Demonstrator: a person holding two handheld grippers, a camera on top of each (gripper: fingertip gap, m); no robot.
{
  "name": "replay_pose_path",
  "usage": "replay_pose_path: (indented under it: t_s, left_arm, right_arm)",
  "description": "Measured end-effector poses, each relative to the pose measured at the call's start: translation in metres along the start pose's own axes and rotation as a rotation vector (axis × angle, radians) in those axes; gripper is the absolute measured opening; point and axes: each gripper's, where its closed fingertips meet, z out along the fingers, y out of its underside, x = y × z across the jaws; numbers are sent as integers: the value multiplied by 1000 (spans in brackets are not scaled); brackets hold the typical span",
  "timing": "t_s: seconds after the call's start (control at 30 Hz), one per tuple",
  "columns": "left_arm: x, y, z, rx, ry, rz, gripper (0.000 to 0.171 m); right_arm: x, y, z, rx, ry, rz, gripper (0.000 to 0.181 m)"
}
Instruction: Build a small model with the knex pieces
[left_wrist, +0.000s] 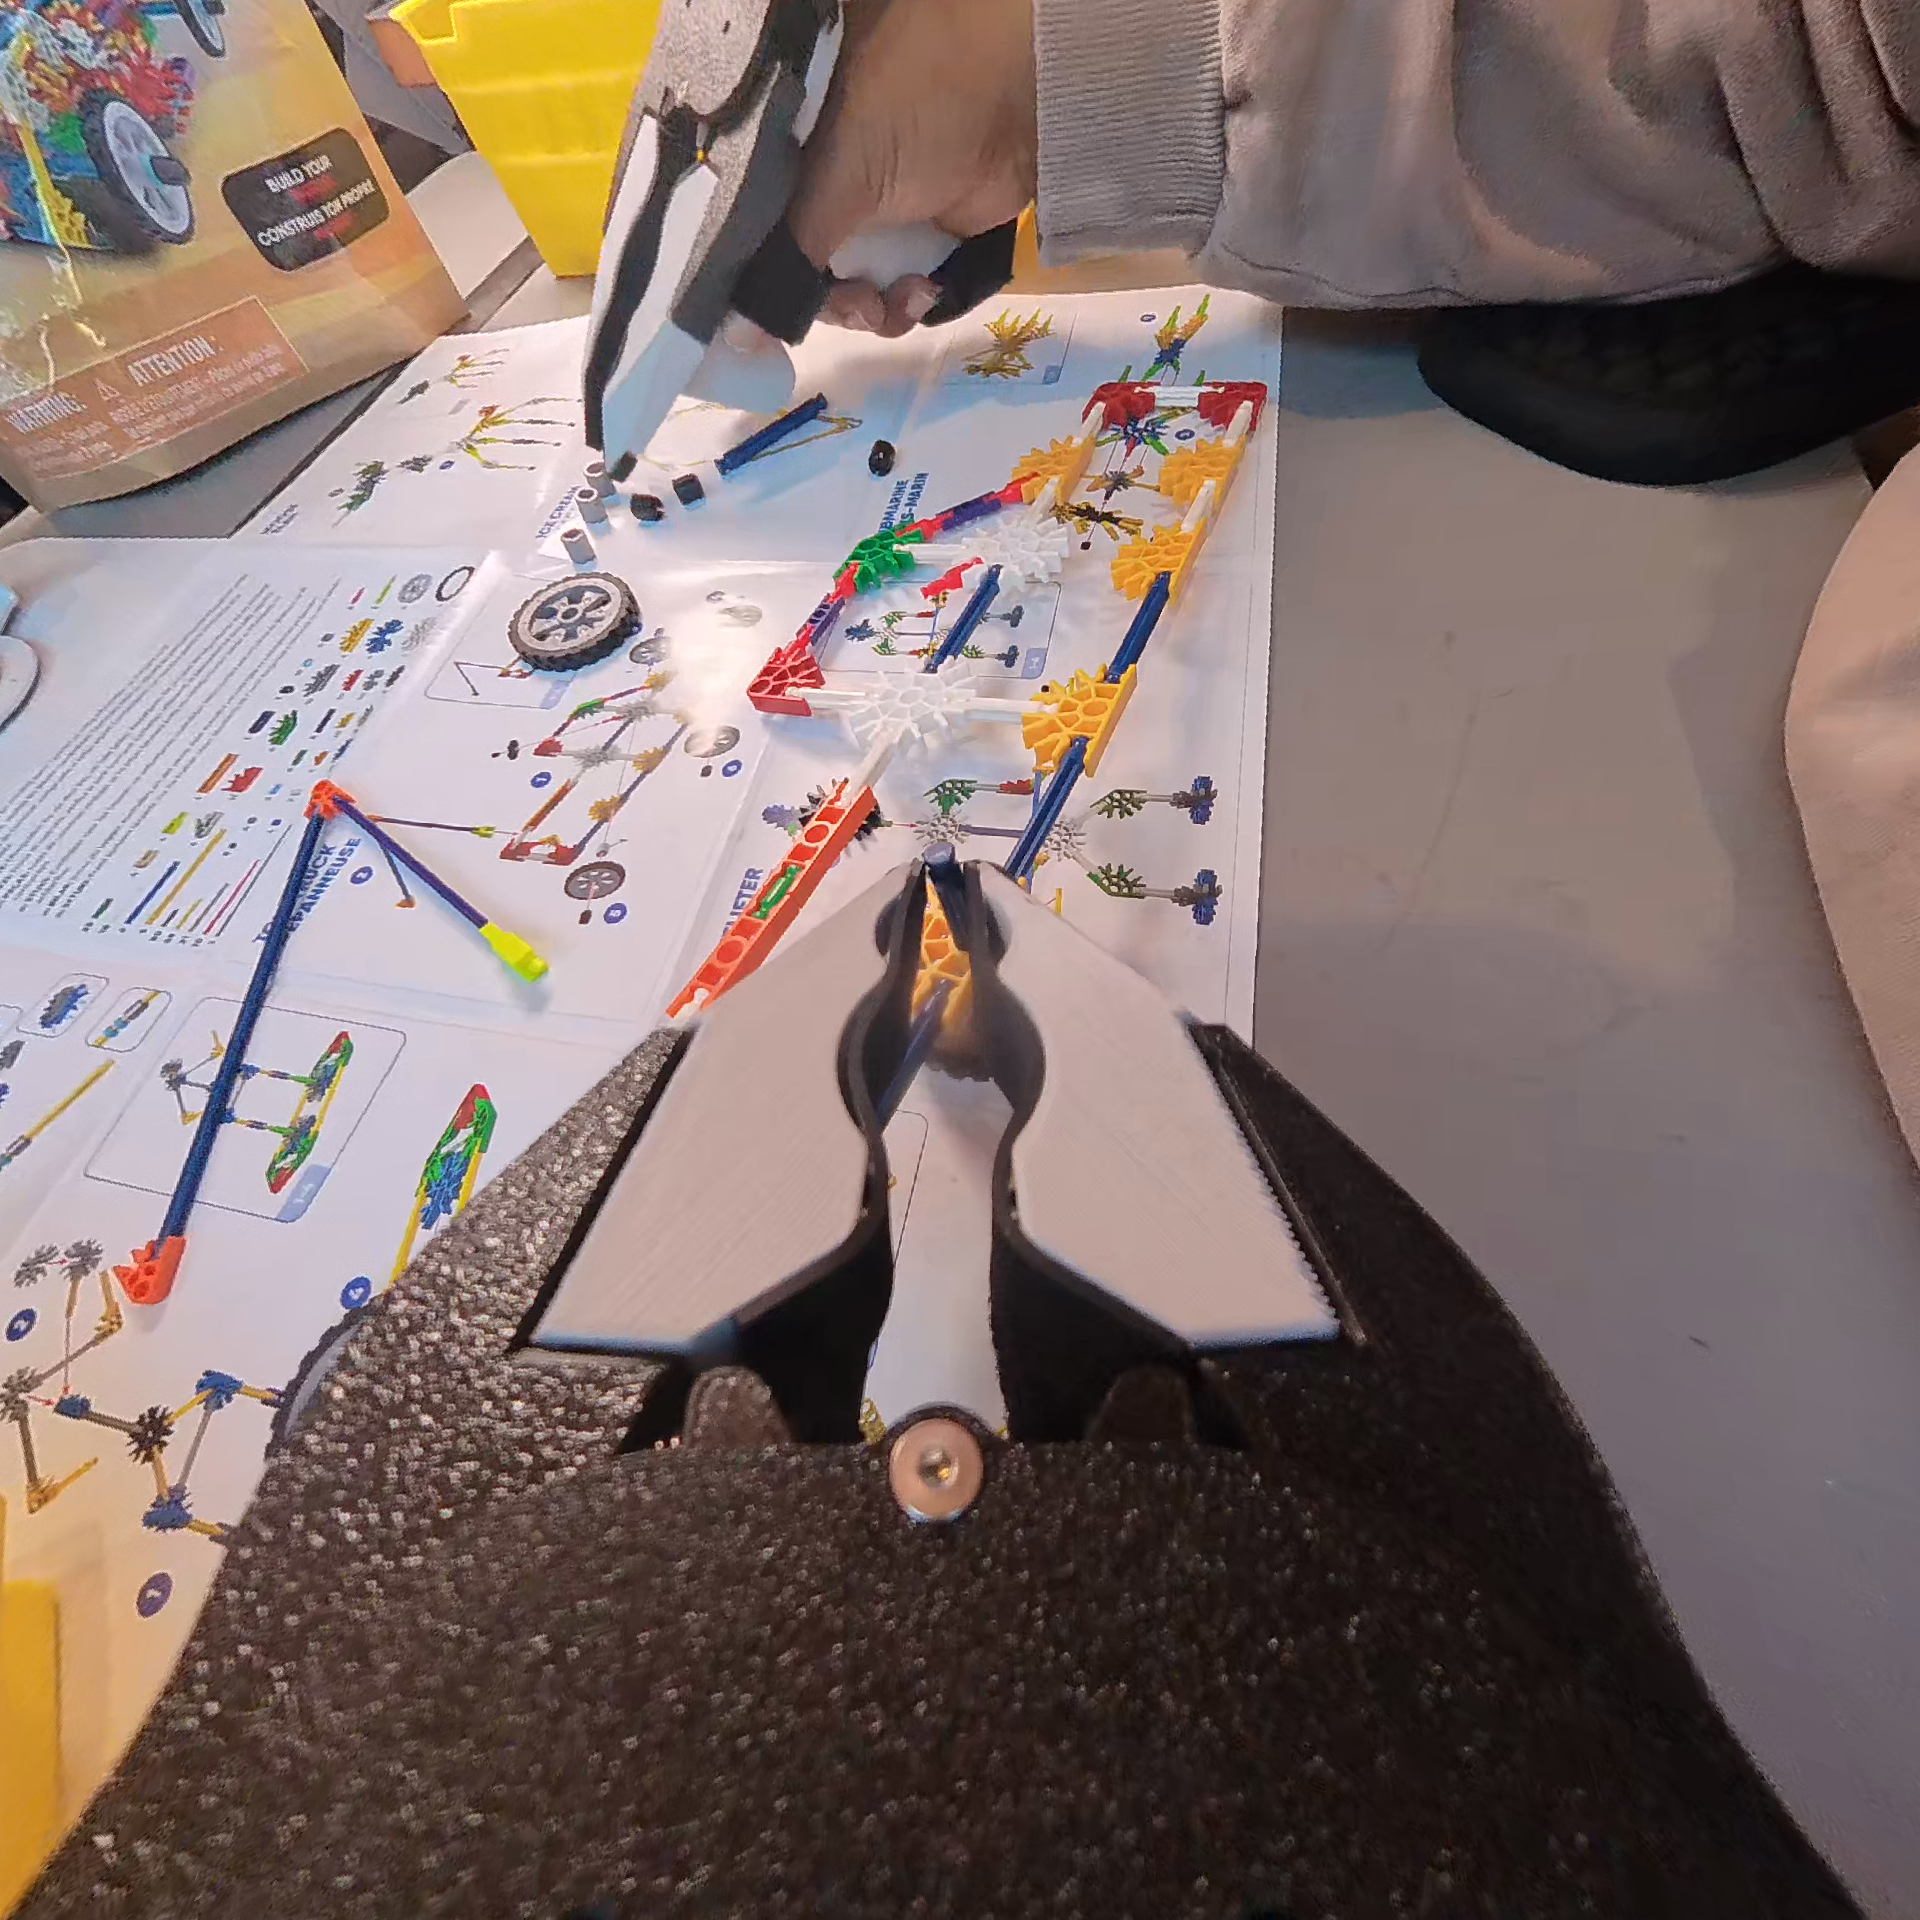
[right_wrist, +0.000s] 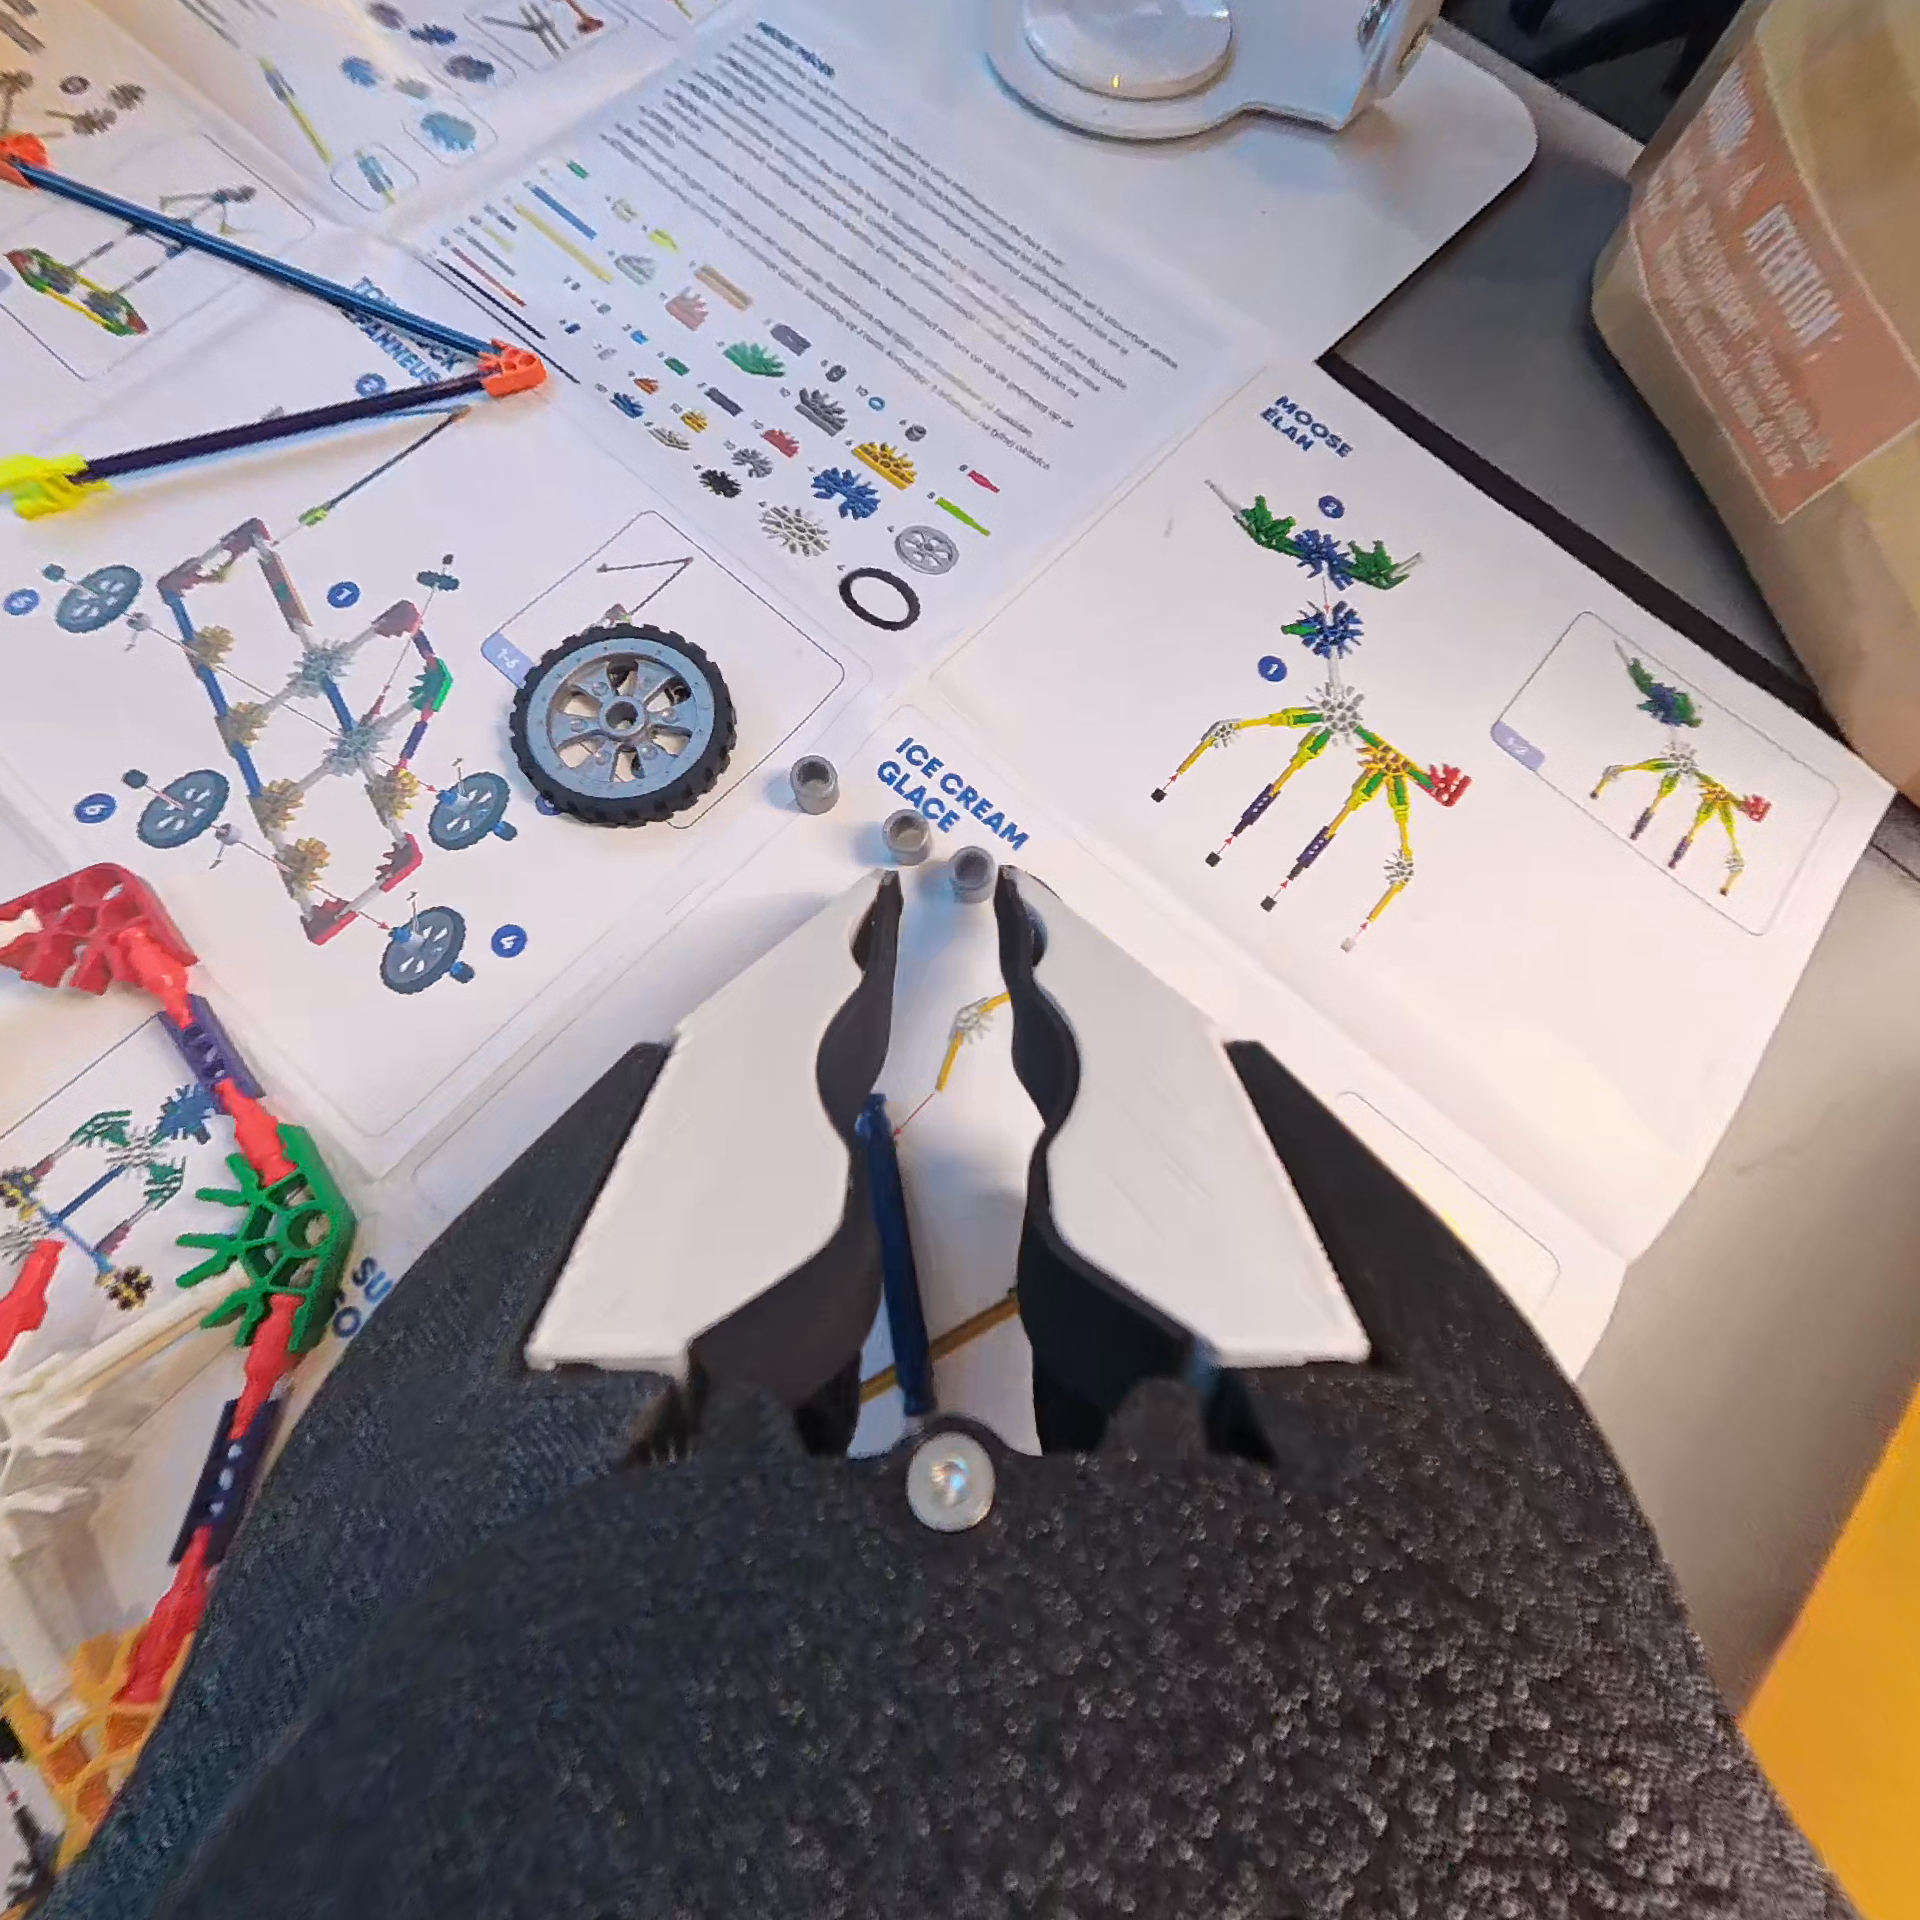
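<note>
In the left wrist view, our left gripper (left_wrist: 940, 883) sat at frame centre, its jaws closed on a blue rod (left_wrist: 1070, 764) at the near end of the frame (left_wrist: 1039, 582), a long build of yellow, red, white and green connectors lying on the sheet (left_wrist: 644, 935). A yellow connector (left_wrist: 940, 961) showed between the fingers just behind the tips. Left of the tips lay an orange strip (left_wrist: 784, 894).

At upper centre of that view our right gripper (left_wrist: 613, 468) pointed down at small parts: 3 grey spacers (left_wrist: 592, 504) and a few black pieces (left_wrist: 665, 497), with a short blue rod (left_wrist: 771, 433) just right of them. A hand (left_wrist: 914, 156) in a grey sleeve (left_wrist: 1455, 145) held it.

In the right wrist view, the right gripper (right_wrist: 940, 883) had its jaws apart, holding nothing, and 1 spacer (right_wrist: 971, 873) stood at the gap between the tips, nearer the right one. 2 more spacers (right_wrist: 814, 784) trailed to the upper left, toward a wheel (right_wrist: 623, 724) lying flat. A box (right_wrist: 1766, 364) stood at the upper right, and a V of long rods (right_wrist: 270, 260) lay at the upper left.
</note>
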Motion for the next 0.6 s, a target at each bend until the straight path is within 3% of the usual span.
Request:
replay_pose_path:
  t_s: [0.27,0.4,0.5,0.6]
  left_arm:
    - [0,0,-1,-2,-3,9,4]
    - [-2,-1,-3,4,-11,14,6]
    - [-5,-4,-8,20,-14,7,9]
    - [-5,-1,-9,7,1,-7,14]
  right_arm:
    - [6,2,10,-33,12,-21,8]
    - [-2,-18,-7,55,13,-40,8]
    - [-50,-54,-31,191,-138,-49,8]
    - [-140,-87,-63,322,-474,-80,8]
